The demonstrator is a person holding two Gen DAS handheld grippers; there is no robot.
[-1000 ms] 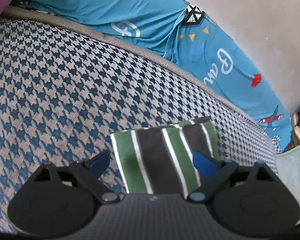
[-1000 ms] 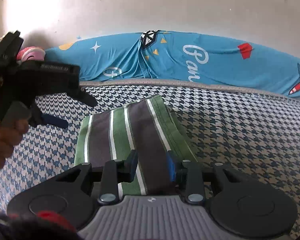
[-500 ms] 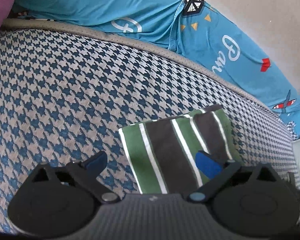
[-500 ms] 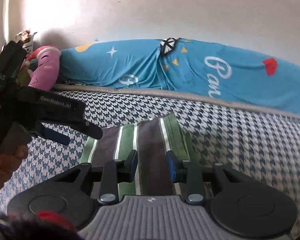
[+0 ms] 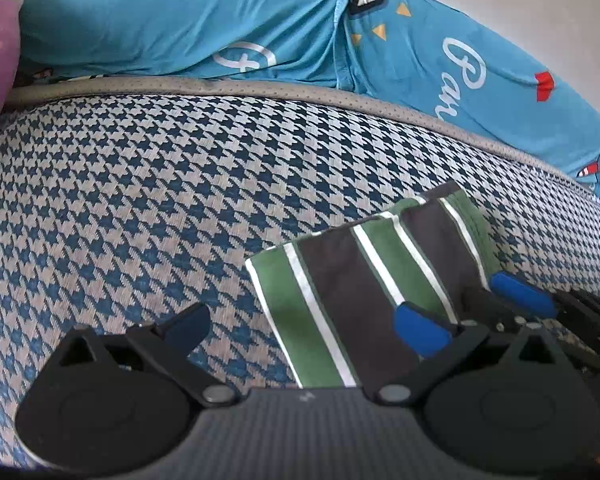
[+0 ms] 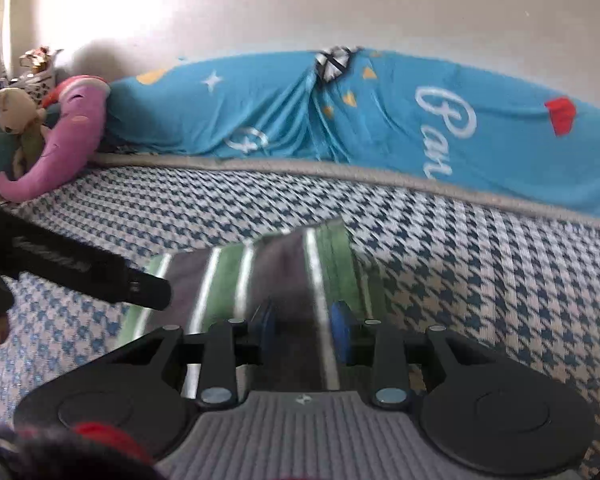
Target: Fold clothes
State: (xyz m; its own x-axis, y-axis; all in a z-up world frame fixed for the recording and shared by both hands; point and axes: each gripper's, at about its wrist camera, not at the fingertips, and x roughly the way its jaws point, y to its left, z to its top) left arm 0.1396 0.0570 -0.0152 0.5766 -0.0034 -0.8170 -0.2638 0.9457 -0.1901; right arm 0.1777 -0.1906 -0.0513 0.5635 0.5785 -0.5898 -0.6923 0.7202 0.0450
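One folded garment (image 5: 352,292), green/charcoal w/ white stripes, flat; left gripper (image 5: 304,326) fingers wide, right gripper (image 6: 305,326) narrow, pinching it.

Black grippers, blue-padded fingers (image 5: 420,326)

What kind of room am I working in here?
Most likely a bedroom: the striped garment lies on a houndstooth-covered mattress, with a blue printed bolster along the wall and a pink plush toy at one end.
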